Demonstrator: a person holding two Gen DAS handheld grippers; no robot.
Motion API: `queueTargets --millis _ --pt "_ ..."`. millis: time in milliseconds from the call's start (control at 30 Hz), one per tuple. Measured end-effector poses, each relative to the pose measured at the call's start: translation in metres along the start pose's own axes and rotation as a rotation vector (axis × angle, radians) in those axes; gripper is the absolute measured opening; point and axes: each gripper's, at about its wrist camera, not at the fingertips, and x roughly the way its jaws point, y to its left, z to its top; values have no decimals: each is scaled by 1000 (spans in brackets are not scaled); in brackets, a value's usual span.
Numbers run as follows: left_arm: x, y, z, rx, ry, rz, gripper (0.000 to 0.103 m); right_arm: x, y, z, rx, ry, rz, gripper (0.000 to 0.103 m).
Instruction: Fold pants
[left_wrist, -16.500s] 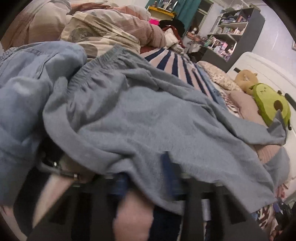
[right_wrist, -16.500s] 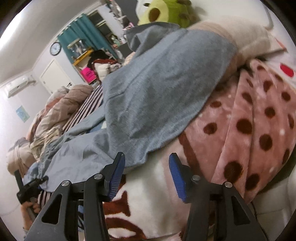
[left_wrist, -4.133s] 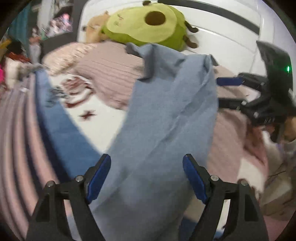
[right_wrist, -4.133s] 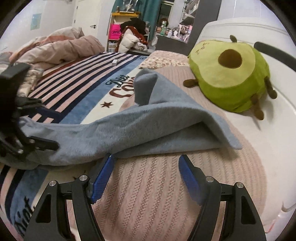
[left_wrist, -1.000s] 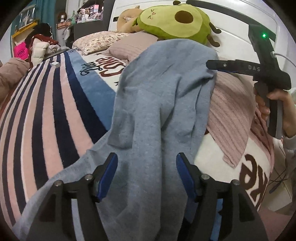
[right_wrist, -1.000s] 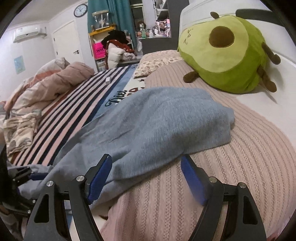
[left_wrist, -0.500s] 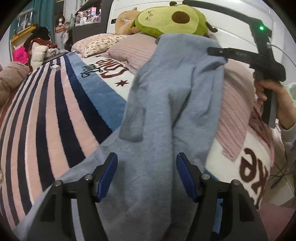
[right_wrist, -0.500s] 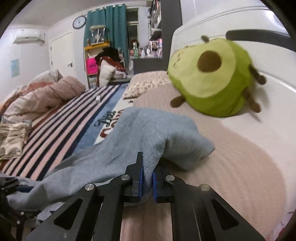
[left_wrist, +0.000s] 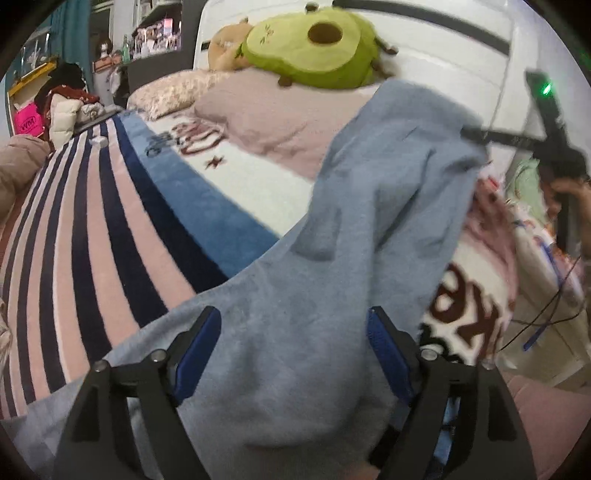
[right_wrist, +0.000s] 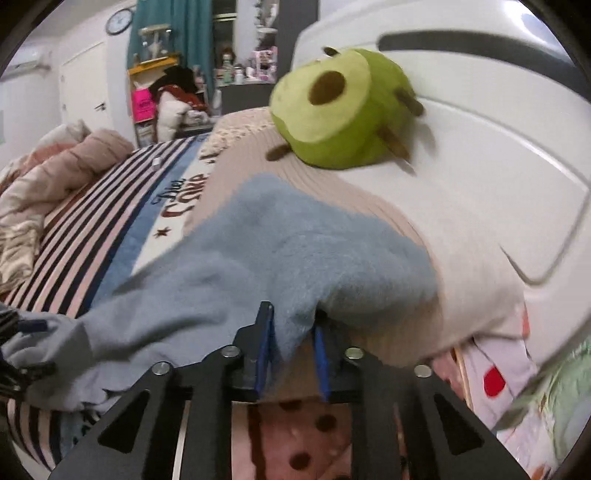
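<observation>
Only from right wrist: right gripper (right_wrist: 291, 347) opening around pants (right_wrist: 258, 266); left gripper (left_wrist: 295, 350) spread, opening.

bed: striped blanket (left_wrist: 92, 229) | headboard (right_wrist: 480, 122): white | curtain (right_wrist: 177, 40): teal | wall clock (right_wrist: 120, 21)

- We see a bed (left_wrist: 461, 74) with a white padded headboard, covered by a blanket (left_wrist: 92, 221) striped in pink, navy and white, with a blue band and lettering.
- On it lies a pink ribbed pillow (left_wrist: 266, 122), with a floral pillow (left_wrist: 166, 92) beside it.
- A green avocado plush (right_wrist: 332, 110) rests on the pink pillow against the headboard.
- The grey-blue pants (left_wrist: 351, 240) lie draped across blanket and pillow.
- A crumpled pink duvet (right_wrist: 74, 162) sits at the far side.
</observation>
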Motion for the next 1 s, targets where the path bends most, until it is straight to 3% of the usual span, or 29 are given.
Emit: queueTargets --millis 33,167,267,333,367,433,500,600,667,767,1000 --pt "-9 -4 1 5 -22 -19 77 -5 -4 -2 14 -14 -16 36" --pt "-35 -24 8 48 -75 -83 77 -42 3 -7 -49 -97 -52 42" --pt "-29 -45 13 67 -72 -193 77 -59 24 -6 -115 -136 62 43" --pt "-14 -59 13 78 -55 -231 76 -56 45 -8 -191 -93 166 43" --pt "-5 -63 13 79 -41 -233 74 -50 62 -12 -251 -50 251 43" --pt "15 -71 12 76 -2 -229 53 -39 86 -21 -346 23 329 42" --pt "32 -76 11 81 28 -219 49 -28 104 -31 -428 73 341 42" --pt "47 -82 8 114 42 -130 41 -8 123 -48 -567 125 290 42" --pt "49 -82 6 134 53 -86 36 1 120 -51 -581 138 267 42" --pt "44 -76 2 141 50 -88 31 8 106 -46 -528 146 272 42" --pt "40 -59 2 99 48 -103 31 8 95 -43 -484 153 289 42"
